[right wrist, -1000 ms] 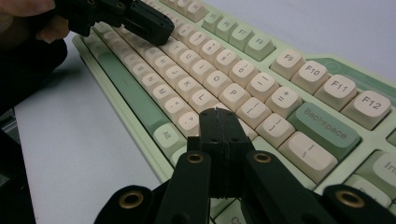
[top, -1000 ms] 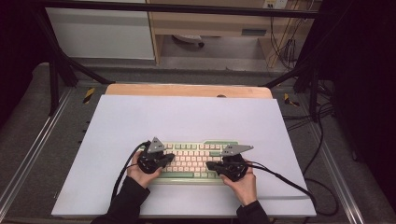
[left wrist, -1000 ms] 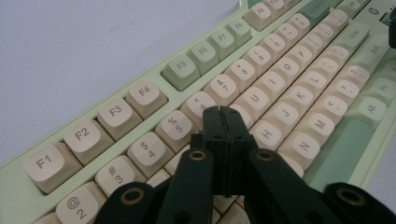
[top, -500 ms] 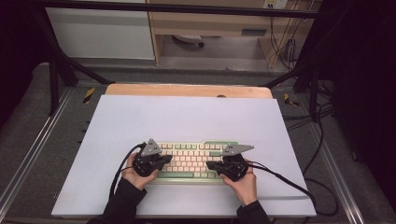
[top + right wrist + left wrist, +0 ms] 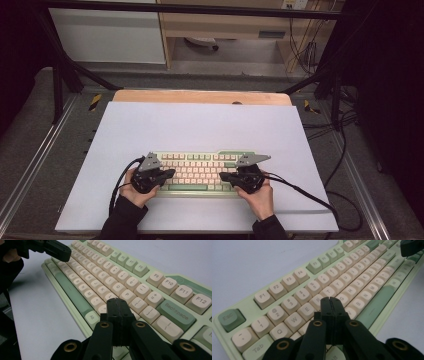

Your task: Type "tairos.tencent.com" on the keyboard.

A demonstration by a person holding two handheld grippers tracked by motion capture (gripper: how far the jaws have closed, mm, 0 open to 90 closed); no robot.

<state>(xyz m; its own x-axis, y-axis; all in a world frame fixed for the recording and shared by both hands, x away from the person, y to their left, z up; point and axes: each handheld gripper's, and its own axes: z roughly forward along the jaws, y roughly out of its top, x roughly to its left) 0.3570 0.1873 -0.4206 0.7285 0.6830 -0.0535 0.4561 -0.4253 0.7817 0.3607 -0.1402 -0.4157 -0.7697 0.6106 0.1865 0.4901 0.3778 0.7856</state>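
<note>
A pale green keyboard [image 5: 200, 165] with cream keys lies on the white sheet near the front edge. My left gripper [image 5: 170, 174] hovers over its left end, jaws shut with nothing between them. In the left gripper view the shut tips [image 5: 331, 300] hang just above the letter keys [image 5: 294, 280] near the T. My right gripper [image 5: 223, 176] is over the right half, also shut and empty. Its tips [image 5: 117, 301] sit above the keys [image 5: 120, 265] below the P. Each gripper view shows the other gripper far off: the right gripper [image 5: 412, 247], the left gripper [image 5: 50, 248].
The white sheet [image 5: 200, 125] covers a wooden table [image 5: 200, 96] and lies bare beyond the keyboard. Black cables [image 5: 310, 192] trail from the right gripper over the sheet's right edge. Metal frame rails [image 5: 30, 165] run along both sides.
My left gripper has slid a little to the left along the keyboard and slightly nearer the person. The right gripper has stayed put. Both stay shut.
</note>
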